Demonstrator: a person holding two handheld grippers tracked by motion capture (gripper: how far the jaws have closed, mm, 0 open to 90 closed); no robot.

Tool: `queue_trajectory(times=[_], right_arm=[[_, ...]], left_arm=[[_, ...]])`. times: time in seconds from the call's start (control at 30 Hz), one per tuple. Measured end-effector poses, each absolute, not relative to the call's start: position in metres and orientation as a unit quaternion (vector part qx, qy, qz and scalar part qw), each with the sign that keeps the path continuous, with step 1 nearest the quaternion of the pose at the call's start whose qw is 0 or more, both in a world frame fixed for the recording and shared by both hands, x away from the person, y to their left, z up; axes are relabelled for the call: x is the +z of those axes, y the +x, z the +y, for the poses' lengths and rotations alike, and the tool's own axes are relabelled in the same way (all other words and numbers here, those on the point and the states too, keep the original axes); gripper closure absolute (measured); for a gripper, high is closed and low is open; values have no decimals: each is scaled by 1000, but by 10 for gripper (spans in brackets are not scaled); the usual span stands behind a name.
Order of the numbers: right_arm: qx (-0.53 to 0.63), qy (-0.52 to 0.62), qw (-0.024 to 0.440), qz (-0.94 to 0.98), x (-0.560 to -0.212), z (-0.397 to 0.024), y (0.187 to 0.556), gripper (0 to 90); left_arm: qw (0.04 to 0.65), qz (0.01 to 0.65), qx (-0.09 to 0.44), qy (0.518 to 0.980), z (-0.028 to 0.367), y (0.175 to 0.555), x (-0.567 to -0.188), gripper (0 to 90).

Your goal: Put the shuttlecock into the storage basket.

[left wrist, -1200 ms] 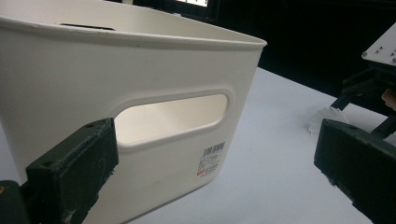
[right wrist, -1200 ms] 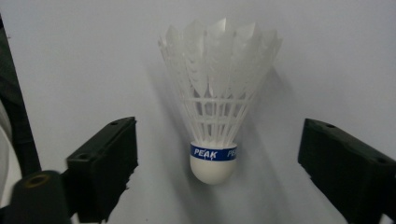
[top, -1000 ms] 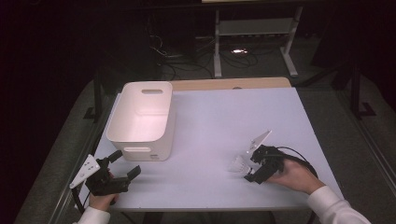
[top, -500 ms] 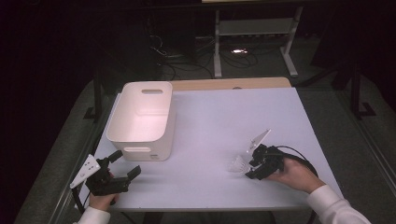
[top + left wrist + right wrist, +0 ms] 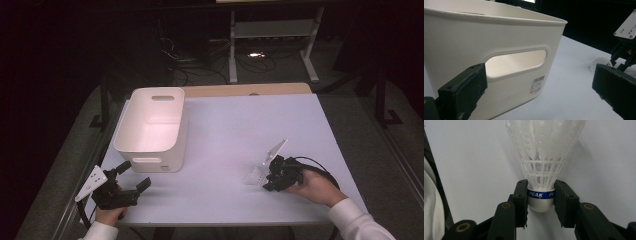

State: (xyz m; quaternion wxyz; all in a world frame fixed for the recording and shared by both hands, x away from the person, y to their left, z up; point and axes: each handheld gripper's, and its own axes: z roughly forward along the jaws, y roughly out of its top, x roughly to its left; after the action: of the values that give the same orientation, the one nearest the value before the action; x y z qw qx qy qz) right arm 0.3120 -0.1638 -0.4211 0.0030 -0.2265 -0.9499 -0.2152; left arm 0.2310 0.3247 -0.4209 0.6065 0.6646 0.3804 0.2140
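Since the earlier frame, the jaws of the right gripper (image 5: 541, 195) have just been closing, and the white shuttlecock (image 5: 544, 150) is now clamped between them at its cork, on the blue band marked PEAK. The shuttlecock is seen lying on the bench (image 5: 240, 130) near its front right part, with the feather skirt pointed away from the gripper. In the high view the right gripper (image 5: 272, 177) is held low by the person's right hand (image 5: 315, 187), and neither hand is seen to be displaced.

The left gripper (image 5: 134, 176) is held with its jaws wide apart and nothing between them, just in front of the white bin (image 5: 150, 125). The bin stands at the left of the bench, well apart from the shuttlecock, and between the two only bare bench surface is found. The inside of the bin appears empty. A handle slot (image 5: 516, 61) and a small barcode label (image 5: 537, 83) are seen on its near wall.

The bench top is pale and plain. Behind it the room is dark, with a metal stand (image 5: 272, 30) and cables (image 5: 200, 55) on the floor.
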Motion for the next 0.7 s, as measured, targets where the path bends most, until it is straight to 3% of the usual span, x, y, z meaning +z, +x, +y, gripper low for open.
queue_trajectory(times=[0.7], right_arm=[[-244, -226, -5, -943, -400, -163, 314, 632]], left_arm=[[608, 381, 213, 664, 325, 231, -421, 0]])
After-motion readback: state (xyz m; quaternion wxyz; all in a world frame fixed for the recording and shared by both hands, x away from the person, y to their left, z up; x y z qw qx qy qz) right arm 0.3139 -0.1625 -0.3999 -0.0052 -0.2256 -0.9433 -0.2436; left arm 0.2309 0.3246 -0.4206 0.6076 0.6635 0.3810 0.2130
